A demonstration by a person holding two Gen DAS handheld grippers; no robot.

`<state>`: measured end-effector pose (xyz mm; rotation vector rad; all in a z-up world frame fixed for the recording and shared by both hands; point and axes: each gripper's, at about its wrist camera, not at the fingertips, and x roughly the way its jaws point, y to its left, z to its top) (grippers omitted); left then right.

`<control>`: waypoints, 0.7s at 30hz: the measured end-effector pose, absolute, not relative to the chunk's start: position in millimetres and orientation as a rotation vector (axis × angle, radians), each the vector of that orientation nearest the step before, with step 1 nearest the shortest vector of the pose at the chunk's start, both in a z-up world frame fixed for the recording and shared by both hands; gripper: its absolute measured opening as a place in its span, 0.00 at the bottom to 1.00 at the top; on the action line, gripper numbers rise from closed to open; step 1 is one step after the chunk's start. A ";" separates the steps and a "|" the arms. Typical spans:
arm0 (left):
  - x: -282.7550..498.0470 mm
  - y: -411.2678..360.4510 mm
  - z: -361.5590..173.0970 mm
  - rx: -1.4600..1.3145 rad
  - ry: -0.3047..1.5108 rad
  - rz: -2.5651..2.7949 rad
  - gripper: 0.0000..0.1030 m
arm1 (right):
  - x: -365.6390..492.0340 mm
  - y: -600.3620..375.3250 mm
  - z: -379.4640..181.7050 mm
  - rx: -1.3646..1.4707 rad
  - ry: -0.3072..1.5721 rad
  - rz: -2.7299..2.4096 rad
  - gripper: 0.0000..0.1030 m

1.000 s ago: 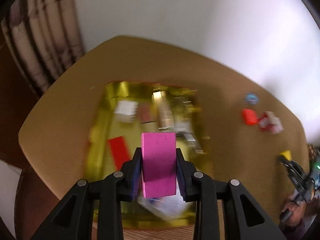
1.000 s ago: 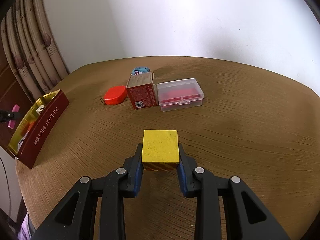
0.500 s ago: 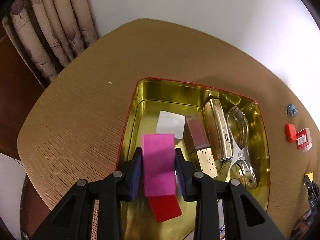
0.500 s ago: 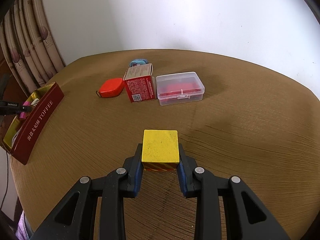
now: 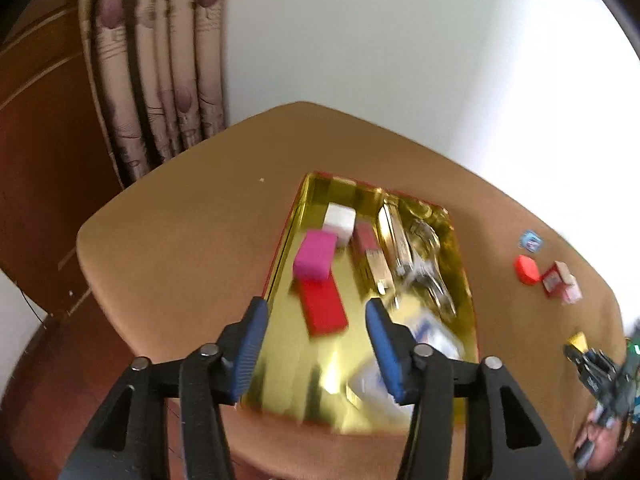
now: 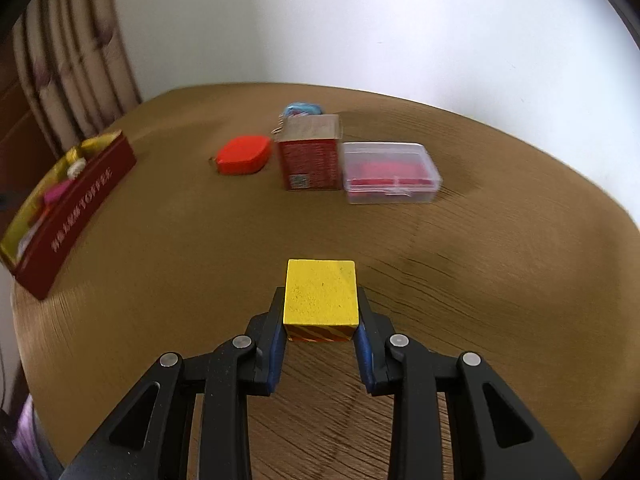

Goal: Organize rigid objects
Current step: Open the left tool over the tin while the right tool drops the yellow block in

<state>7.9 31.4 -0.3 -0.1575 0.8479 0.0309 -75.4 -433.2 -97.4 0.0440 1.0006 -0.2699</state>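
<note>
**Pink block in tin, yellow block in right grip**

Left gripper (image 5: 316, 336) stood over the near end of the gold tin (image 5: 466, 280), jaws opening, nothing between the blue pads (image 5: 250, 346). Pink block (image 5: 315, 258) lay inside the tin by its left wall, well clear of the fingers, resting partly on a red flat block (image 5: 323, 310). White block (image 5: 340, 219) sat just beyond the pink one, touching or nearly so; blur prevented a firmer reading. Right of these lay a dark red and gold bar (image 5: 370, 256) and a long silvery metal piece (image 5: 400, 246) with a metal clip (image 5: 434, 284) beside it. A clear, whitish item (image 5: 404, 372) occupied the near right corner; identity not readable. The left wrist frame was motion-blurred throughout.

Right gripper (image 6: 321, 322) was clamped narrowly on a yellow block (image 6: 321, 293), both pads pressed against its sides, held above the wooden table (image 6: 500, 260). Farther back on the table stood a red carton (image 6: 310, 156), with a red rounded case (image 6: 242, 155) to its left and a clear plastic box (image 6: 390, 172) with red contents just to its right. A small blue item (image 6: 302, 110) lay behind the carton. From this side the tin appeared at the table's left edge, dark red outside with white lettering.
</note>
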 end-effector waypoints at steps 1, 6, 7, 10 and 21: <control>-3.8 30.8 -1.9 -0.161 0.841 0.034 0.52 | -74.1 -430.9 -96.4 0.053 1.004 -0.261 0.28; -48.8 38.1 -10.9 -0.186 0.839 0.041 0.52 | -51.9 -384.8 -60.5 0.098 0.956 -0.141 0.28; -50.6 40.4 -11.1 -0.212 0.847 0.029 0.52 | -43.8 -370.0 -50.3 0.112 0.942 -0.097 0.28; -52.4 47.5 -7.7 -0.246 0.827 0.018 0.52 | -13.0 -326.8 -33.2 0.156 0.942 0.036 0.28; -47.2 67.6 -12.1 -0.332 0.875 -0.004 0.53 | 106.0 -187.7 -88.0 0.268 1.137 0.291 0.28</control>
